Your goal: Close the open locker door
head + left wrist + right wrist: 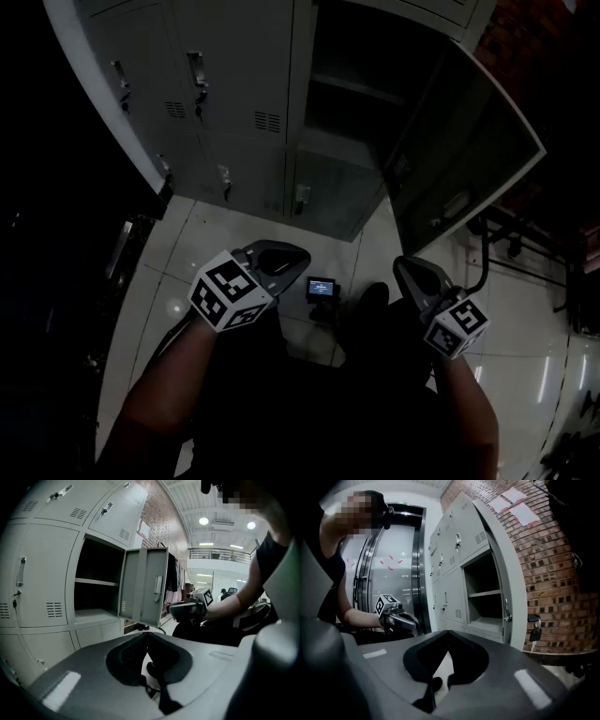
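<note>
The grey locker bank (216, 84) stands ahead. One compartment (352, 84) is open, with a shelf inside, and its door (469, 141) swings out to the right. In the left gripper view the door (145, 585) shows its inner face. The right gripper view shows the door (506, 573) edge-on, with keys (536, 632) hanging from the lock. My left gripper (281, 258) and right gripper (412, 277) are held low over the floor, short of the lockers and touching nothing. Both are shut and empty: left gripper (146, 633), right gripper (449, 632).
A small device with a lit screen (322, 288) lies on the tiled floor between the grippers. A brick wall (553, 564) runs right of the lockers. A dark metal frame (506, 234) stands right of the open door. Glass doors (393, 559) are on the left.
</note>
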`<state>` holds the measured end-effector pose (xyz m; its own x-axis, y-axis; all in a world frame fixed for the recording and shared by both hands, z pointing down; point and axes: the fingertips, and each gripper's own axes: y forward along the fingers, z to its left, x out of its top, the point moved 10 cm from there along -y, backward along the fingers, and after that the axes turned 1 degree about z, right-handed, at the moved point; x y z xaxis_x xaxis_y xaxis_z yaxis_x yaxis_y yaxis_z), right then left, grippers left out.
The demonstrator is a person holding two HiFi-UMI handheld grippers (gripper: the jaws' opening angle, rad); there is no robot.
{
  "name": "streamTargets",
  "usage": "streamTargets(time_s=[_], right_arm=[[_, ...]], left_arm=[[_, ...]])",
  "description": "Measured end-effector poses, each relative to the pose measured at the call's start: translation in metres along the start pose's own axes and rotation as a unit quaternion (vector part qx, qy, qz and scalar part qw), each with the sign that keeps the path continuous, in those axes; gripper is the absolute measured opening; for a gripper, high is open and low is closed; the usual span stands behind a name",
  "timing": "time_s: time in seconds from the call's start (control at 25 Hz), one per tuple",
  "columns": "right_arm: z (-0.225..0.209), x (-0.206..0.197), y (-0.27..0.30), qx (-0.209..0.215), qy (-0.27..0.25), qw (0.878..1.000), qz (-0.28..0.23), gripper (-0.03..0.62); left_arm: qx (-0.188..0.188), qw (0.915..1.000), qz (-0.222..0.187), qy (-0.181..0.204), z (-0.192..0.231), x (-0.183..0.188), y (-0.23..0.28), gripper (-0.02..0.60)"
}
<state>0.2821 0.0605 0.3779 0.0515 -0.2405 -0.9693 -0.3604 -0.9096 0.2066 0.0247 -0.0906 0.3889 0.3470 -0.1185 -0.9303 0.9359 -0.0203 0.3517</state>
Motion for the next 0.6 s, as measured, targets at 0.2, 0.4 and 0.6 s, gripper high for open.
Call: streamTargets(time_s=[0.2, 0.4, 0.6], right_arm=[[0.004, -0.001, -0.005, 0.003, 0.014, 1.0, -0.02, 0.002], [-0.005, 0.006, -0.024, -0.028, 0.007, 0.999, -0.037, 0.003], [-0.036, 0.015, -0.054, -0.081, 0.006, 0.996, -0.047, 0.061]], left_arm=[[-0.002, 0.9999, 0.006, -0.01, -0.002, -0.006, -0.007, 0.012], [-0.002, 0.9999, 0.003, -0.013, -0.002, -0.005, -0.008, 0.012], [-0.002, 0.9999, 0.002, -0.013, -0.001, -0.004, -0.006, 0.012]])
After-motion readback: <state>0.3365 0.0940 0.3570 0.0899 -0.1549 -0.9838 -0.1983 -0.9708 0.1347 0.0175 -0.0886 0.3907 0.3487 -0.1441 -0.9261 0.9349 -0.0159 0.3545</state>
